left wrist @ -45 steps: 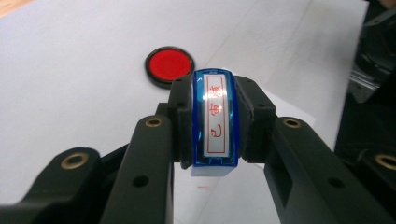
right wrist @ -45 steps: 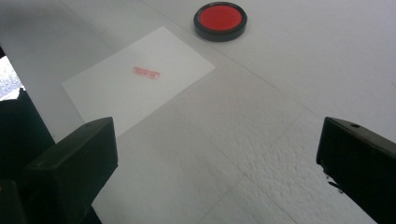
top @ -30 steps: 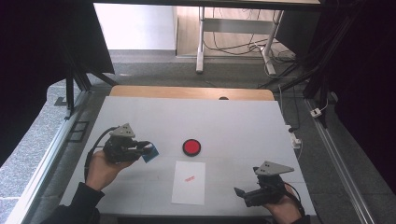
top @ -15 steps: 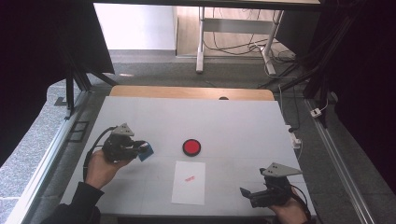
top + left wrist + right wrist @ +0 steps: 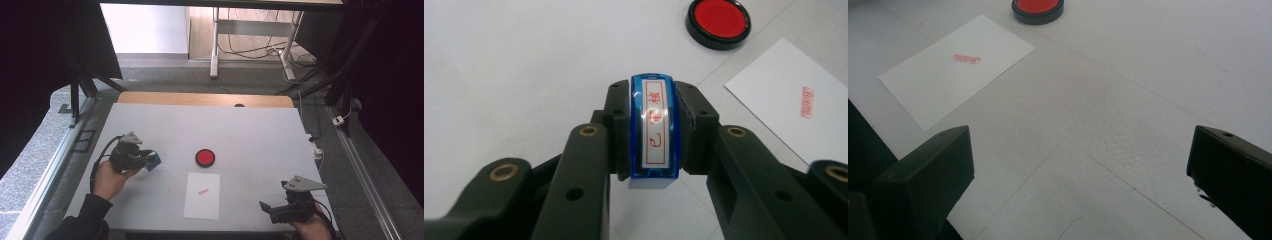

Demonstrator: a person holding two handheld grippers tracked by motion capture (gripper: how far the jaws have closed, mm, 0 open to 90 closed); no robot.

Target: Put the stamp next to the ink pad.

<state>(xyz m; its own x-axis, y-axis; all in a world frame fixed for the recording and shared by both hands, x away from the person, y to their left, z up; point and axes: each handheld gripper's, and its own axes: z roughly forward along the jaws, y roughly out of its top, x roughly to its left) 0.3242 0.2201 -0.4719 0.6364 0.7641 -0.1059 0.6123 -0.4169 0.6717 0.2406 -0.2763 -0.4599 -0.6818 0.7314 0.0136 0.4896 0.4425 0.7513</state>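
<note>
Blue stamp [image 5: 654, 135] with a white label of red characters, clamped upright in the left hand-held gripper [image 5: 146, 159], left of centre.

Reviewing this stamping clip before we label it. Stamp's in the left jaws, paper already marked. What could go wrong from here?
1. The left gripper pinches the blue stamp only by its narrow sides; set down tilted, it may tip or twist out.
2. The ink pad lies open near the stamp; a low pass could brush it and smear ink.
3. The paper lies loose with a red imprint; the right gripper, open nearby, could nudge it.
</note>
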